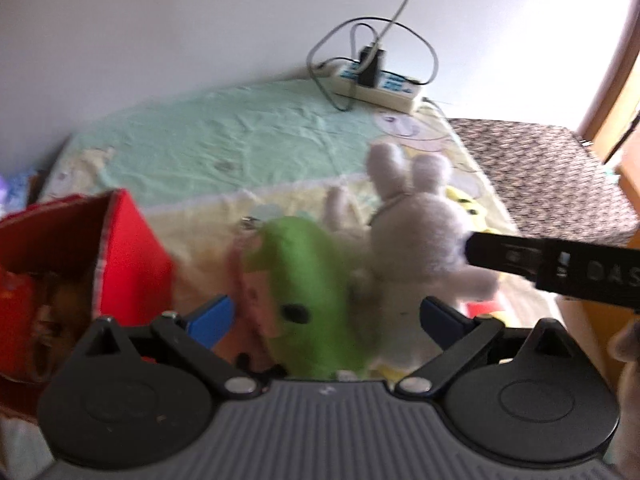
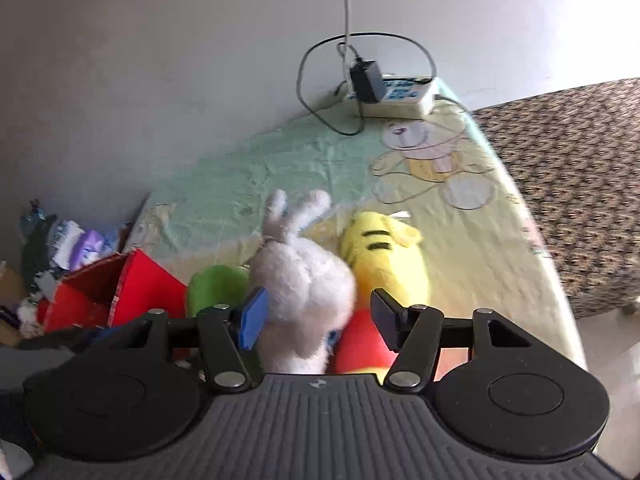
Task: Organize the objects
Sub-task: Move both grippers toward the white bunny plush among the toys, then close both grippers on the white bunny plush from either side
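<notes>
Nearest thing: right hand-held gripper (image 2: 316,320), low in the right wrist view, with its two black arms and blue pads.
Right jaws: spread. The white bunny toy (image 2: 308,292) sits between them. The left blue pad touches or nearly touches its side; the right pad stands clear of it. No pinch yet that I can see.
Left jaws: left hand-held gripper (image 1: 324,314) is spread wide too, around the green toy (image 1: 308,300). Neither pad is pressing on it. This view is blurry.
Bunny's place: middle of both views, on the bed sheet (image 2: 460,248), ears pointing to the top of the frame.
Bunny's long line: it runs from the right hand-held gripper up and away, ears at the far end. So the jaws sit across its fat body.
Neighbours: yellow toy (image 2: 384,256) just right of the bunny and touching it. Green toy just left of it.
Red box (image 1: 132,248): at the left edge of both views, top open, some things already inside.
Which hand is nearer: the right one has the bunny; the left one is nearer the green toy and the red box.
My guess for the next move: the bunny must go left toward the red box.
Far off: power strip (image 2: 400,96) with wires, upper middle, by the wall.
</notes>
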Motion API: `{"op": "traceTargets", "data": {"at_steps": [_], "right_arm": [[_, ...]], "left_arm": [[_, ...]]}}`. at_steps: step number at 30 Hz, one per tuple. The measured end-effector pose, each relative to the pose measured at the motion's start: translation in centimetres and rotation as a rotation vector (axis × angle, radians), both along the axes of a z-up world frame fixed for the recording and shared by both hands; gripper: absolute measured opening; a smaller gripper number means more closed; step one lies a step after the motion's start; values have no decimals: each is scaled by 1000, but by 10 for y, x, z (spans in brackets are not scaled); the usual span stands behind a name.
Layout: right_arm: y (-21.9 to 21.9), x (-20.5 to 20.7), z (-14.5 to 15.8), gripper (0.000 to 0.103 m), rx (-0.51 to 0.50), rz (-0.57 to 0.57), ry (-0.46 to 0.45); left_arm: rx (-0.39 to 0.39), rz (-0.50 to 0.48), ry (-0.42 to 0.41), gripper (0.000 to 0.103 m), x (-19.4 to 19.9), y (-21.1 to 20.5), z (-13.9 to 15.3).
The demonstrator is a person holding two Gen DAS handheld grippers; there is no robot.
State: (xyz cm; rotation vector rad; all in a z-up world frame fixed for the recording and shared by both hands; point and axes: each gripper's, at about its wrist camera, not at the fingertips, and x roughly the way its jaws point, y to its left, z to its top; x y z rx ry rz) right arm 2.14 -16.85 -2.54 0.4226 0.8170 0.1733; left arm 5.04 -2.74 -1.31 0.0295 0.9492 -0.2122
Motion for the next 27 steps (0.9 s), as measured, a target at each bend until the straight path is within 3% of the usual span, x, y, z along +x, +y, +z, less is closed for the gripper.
{"op": "traceTargets", "data": {"at_steps": [4,8,14,17,19,22,27], "right_arm": [[3,11,-3,61,-9,40,-6],[4,22,-11,61,11,64,25],[3,28,-17,57,20,85,30],[4,29,-21,53,25,92,33],[3,27,-20,49,38,94,28],[1,26,-19,45,48,96,25],[-1,21,-16,44,72,87,11]], "left_arm": [[-58,-39,-16,103,3,-5,1],[-43,-91,-25,103,9,-17,-3],[-85,-123,-9,100,21,-25,-11],[-102,-139,-10,89,24,-26,-14],[-133,-156,23,72,27,-27,-18],[-174,-174,60,55,29,-27,-24],[-165,-196,22,51,22,-29,-19]]}}
